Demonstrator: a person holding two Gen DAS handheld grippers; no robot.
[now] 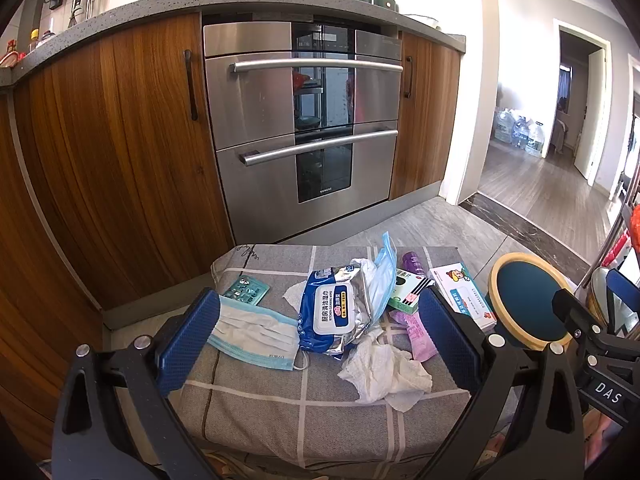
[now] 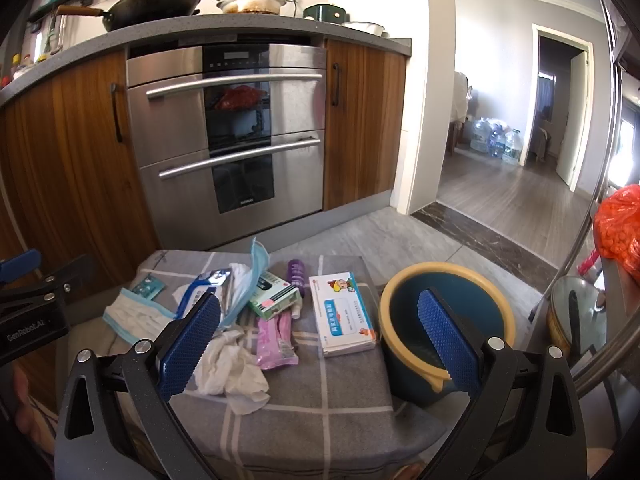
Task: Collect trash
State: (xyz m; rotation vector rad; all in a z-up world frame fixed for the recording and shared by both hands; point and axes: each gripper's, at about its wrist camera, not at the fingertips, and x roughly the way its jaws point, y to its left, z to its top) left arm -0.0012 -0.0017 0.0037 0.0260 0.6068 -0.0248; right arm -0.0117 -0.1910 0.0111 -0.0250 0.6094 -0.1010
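Note:
Trash lies on a grey checked cushion (image 1: 280, 420) (image 2: 340, 380): a blue face mask (image 1: 256, 336) (image 2: 132, 320), a blue wet-wipe pack (image 1: 336, 308) (image 2: 200, 286), a crumpled white tissue (image 1: 384, 372) (image 2: 228, 364), a pink wrapper (image 1: 418, 332) (image 2: 276, 340), a green box (image 1: 406, 290) (image 2: 274, 292), a white medicine box (image 1: 460, 292) (image 2: 344, 316), a purple bottle (image 2: 297, 274) and a blister pack (image 1: 246, 290). A blue bin with a yellow rim (image 1: 524, 304) (image 2: 448, 320) stands right of the cushion. My left gripper (image 1: 316, 340) hovers open over the mask and tissue. My right gripper (image 2: 320, 344) is open above the medicine box.
Wooden cabinets (image 1: 120, 152) and a steel oven (image 1: 304, 128) stand behind the cushion. A doorway (image 2: 500, 184) opens at the right onto a wood floor with water jugs (image 2: 496, 140). A metal rack with an orange bag (image 2: 620, 224) is at the far right.

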